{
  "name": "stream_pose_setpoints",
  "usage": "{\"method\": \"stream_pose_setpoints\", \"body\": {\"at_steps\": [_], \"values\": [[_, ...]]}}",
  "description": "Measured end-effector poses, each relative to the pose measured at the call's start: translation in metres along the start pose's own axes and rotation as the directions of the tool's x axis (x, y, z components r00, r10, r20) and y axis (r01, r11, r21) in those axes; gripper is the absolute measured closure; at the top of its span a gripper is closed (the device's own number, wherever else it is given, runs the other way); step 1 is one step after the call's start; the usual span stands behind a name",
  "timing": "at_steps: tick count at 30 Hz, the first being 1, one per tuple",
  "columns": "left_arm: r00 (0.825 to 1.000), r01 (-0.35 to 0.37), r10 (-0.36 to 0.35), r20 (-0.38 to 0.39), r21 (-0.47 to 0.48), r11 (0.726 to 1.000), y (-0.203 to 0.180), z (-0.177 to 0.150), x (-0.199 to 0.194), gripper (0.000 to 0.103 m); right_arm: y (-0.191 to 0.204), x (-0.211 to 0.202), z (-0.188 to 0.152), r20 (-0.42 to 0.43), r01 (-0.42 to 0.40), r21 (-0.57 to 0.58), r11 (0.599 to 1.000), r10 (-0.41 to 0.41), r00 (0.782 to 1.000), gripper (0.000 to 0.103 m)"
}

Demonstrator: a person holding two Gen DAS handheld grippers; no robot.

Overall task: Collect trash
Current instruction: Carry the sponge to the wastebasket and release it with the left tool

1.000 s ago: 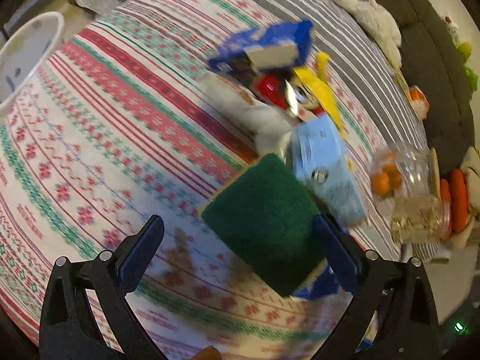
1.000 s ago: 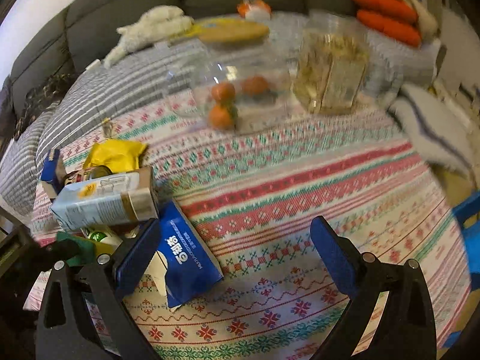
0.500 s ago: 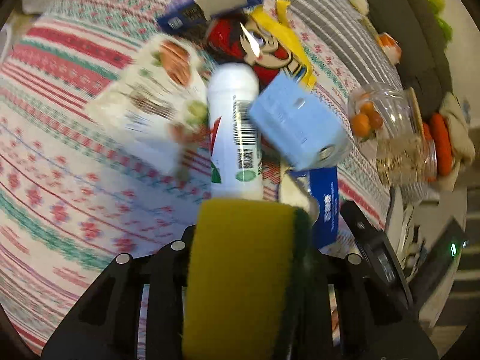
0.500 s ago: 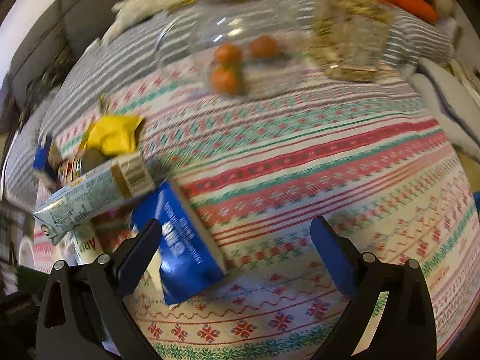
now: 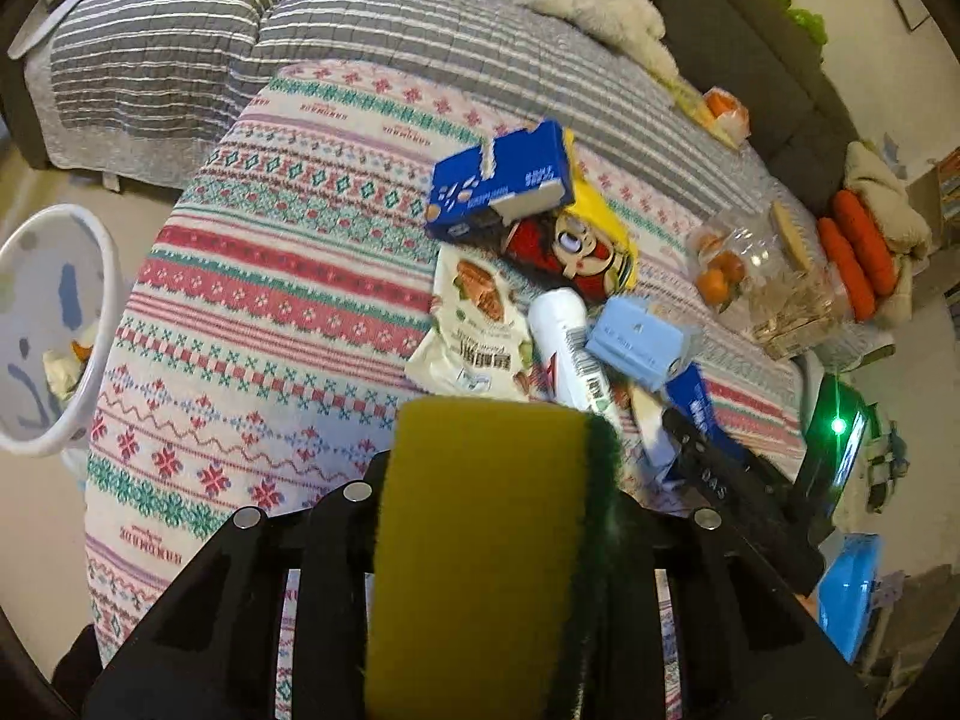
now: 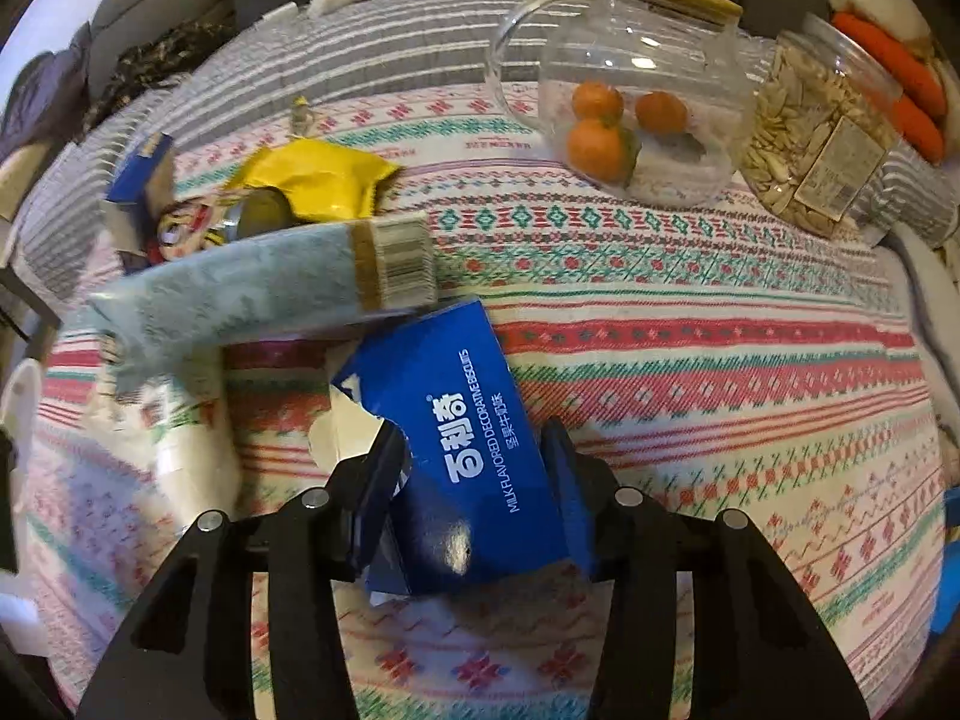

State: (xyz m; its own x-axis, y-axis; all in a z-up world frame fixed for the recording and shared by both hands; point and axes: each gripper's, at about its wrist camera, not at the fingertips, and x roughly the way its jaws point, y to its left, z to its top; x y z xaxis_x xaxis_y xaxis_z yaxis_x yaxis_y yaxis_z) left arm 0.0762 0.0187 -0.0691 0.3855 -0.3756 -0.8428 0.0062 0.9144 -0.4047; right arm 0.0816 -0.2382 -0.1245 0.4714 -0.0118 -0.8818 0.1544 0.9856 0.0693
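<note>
Left claw (image 5: 480, 540) has lifted the scouring sponge (image 5: 480, 540) clear, clenched on it; right claw (image 6: 474, 480) has just been closing around the blue biscuit box (image 6: 456, 438), pads touching it. White bin (image 5: 54, 330) waits far left, off the surface (image 5: 270, 300), nearer the left hand.

Left gripper (image 5: 486, 546) points steeply down, jaws drawn in and clamped on a sponge (image 5: 480, 540). Right gripper (image 6: 474, 498) also points steeply down; its jaws have just been closing, and both pads now press the sides of a blue box (image 6: 468, 456).
</note>
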Motion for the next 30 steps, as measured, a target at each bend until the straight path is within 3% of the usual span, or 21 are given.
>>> {"method": "stream_pose_setpoints", "body": {"at_steps": [8, 18, 30], "values": [[0.995, 0.065, -0.068, 0.071, 0.047, 0.997, -0.001, 0.01, -0.031, 0.074, 0.001, -0.051, -0.019, 0.087, 0.007, -0.001, 1.0, -0.007, 0.996, 0.056], [0.992, 0.027, -0.032, 0.118, 0.044, 0.999, 0.022, 0.008, -0.05, 0.074, 0.047, -0.106, -0.024, 0.265, -0.069, -0.073, 0.995, 0.086, 0.96, 0.056], [0.977, -0.066, 0.058, 0.204, 0.032, 0.997, 0.06, 0.012, -0.074, 0.074, 0.106, -0.104, -0.034, 0.265, -0.178, -0.05, 0.983, 0.185, 0.947, 0.056]]}}
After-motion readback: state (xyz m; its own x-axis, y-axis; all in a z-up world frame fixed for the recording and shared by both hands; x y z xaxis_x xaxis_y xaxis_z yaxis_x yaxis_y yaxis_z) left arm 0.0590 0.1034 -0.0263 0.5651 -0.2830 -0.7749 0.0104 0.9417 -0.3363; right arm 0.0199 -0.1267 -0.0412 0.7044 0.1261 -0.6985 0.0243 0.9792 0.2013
